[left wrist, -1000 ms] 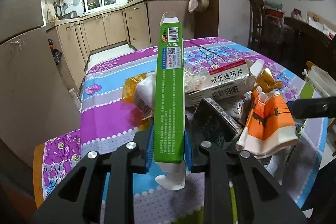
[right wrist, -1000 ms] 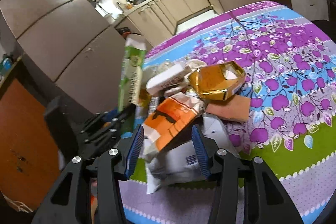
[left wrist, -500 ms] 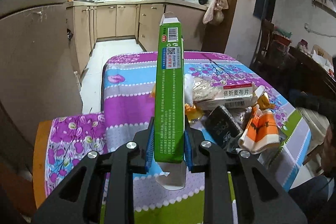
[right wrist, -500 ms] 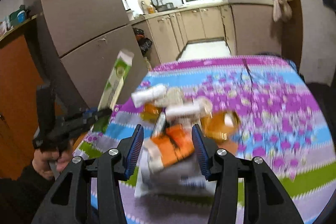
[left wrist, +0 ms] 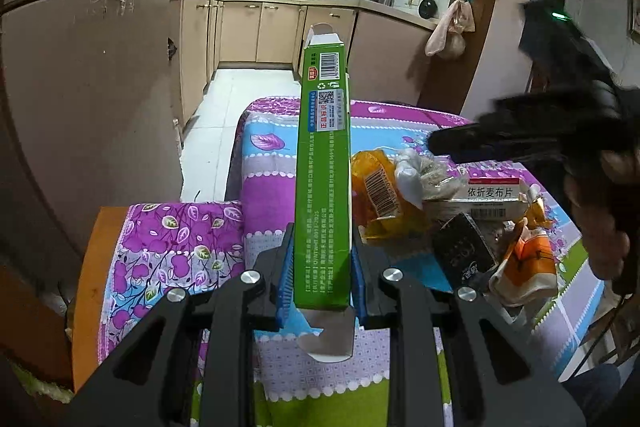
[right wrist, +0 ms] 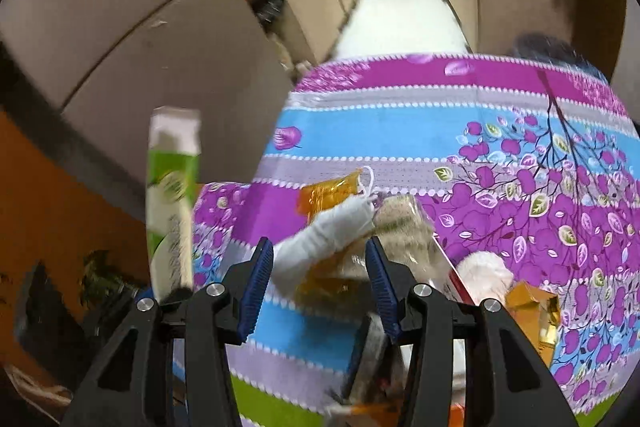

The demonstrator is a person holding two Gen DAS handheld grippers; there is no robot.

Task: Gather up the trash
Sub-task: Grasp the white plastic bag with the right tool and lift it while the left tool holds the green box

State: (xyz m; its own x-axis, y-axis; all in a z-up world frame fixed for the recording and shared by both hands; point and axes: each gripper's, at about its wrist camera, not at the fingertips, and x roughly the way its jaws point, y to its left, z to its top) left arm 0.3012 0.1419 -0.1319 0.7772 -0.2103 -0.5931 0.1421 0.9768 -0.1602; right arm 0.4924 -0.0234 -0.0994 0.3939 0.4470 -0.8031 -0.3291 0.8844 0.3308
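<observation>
Green carton lifted clear of the pile, right hand-held gripper swinging in empty

The worktop [left wrist: 272,163] has dropped further below the left view over the last second, so the left hand-held gripper [left wrist: 322,277], jaws clamped on the tall green carton [left wrist: 324,187], has carried it up and back from the trash pile [left wrist: 452,211]; one item is collected, the rest remains heaped on the cloth. The right hand-held gripper [right wrist: 320,287], half open and holding nothing, has moved from the orange wrapper [left wrist: 528,267] to above a white packet [right wrist: 324,247]. Only the left view shows the pads gripping the carton and the person's right hand [left wrist: 608,211]; only the right view shows the carton's broad face.
</observation>
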